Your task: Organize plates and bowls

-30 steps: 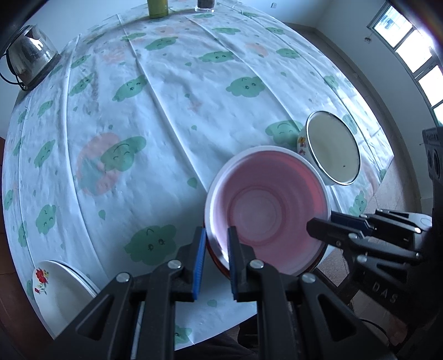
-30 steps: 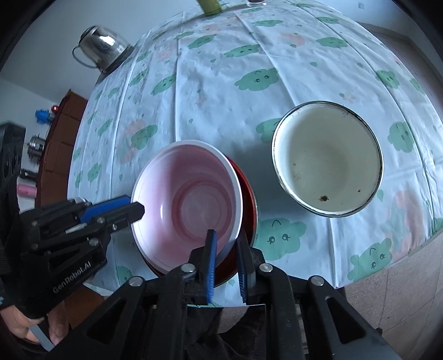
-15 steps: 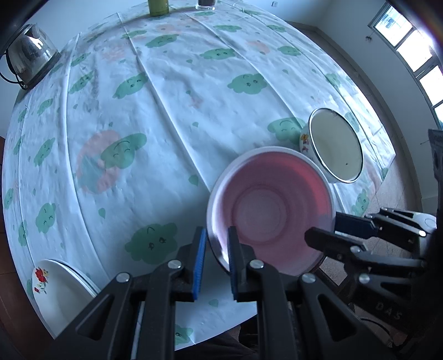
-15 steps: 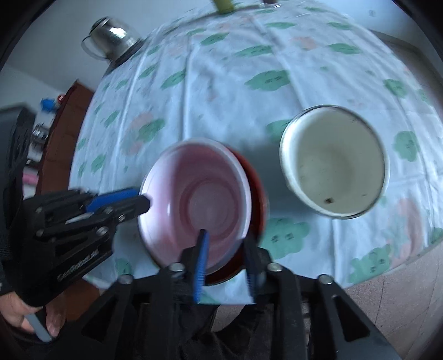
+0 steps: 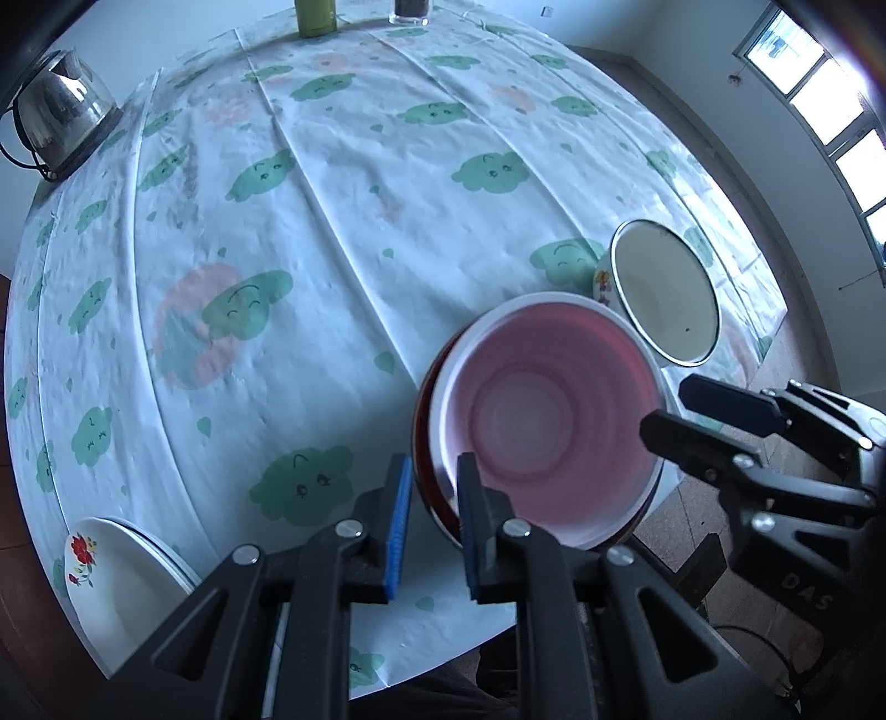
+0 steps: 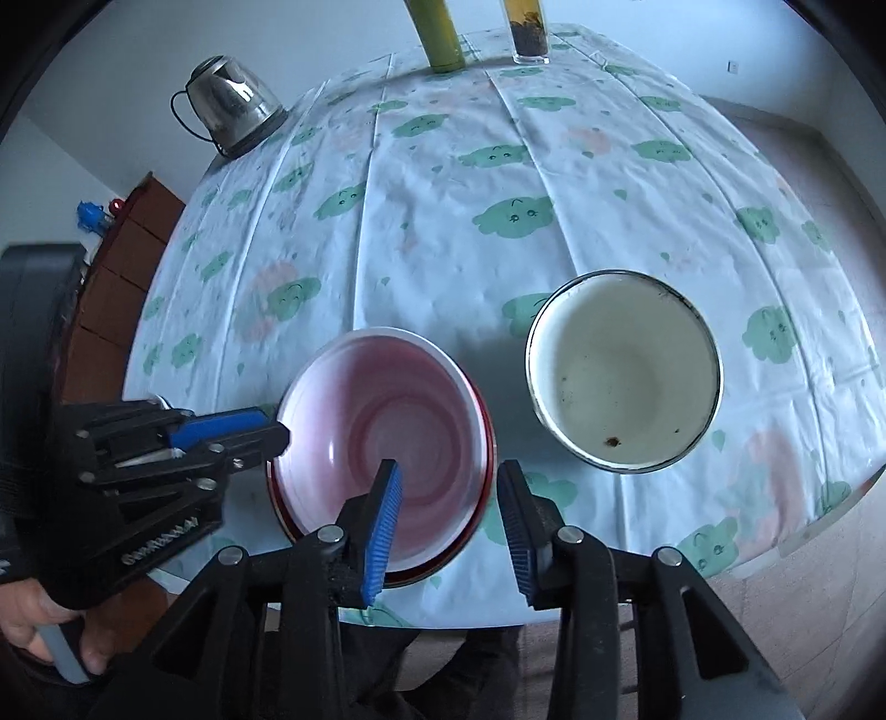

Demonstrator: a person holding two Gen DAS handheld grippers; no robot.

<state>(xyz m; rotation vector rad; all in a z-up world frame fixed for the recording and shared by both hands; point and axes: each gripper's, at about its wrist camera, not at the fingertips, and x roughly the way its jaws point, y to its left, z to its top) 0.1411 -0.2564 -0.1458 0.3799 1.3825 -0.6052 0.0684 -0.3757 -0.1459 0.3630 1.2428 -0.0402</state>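
A pink-and-white bowl [image 5: 548, 415] sits nested in a red bowl [image 5: 422, 443] near the table's front edge; both show in the right wrist view, the pink bowl [image 6: 398, 421] inside the red bowl [image 6: 487, 448]. My left gripper [image 5: 432, 515] is shut on the nested bowls' near-left rim. My right gripper [image 6: 451, 526] is open, its jaws astride the bowls' right rim without gripping. A cream enamel bowl [image 6: 623, 371] stands to the right, also in the left wrist view [image 5: 664, 299].
White flowered plates [image 5: 111, 570] lie at the table's front left edge. A steel kettle [image 6: 232, 105] stands at the back left, a green bottle [image 6: 437, 33] and a glass [image 6: 529, 30] at the far edge. A cloud-print tablecloth [image 5: 332, 221] covers the table.
My right gripper has opened and let go of the bowls' rim. The bowls have settled on the table. My left gripper still holds the rim.
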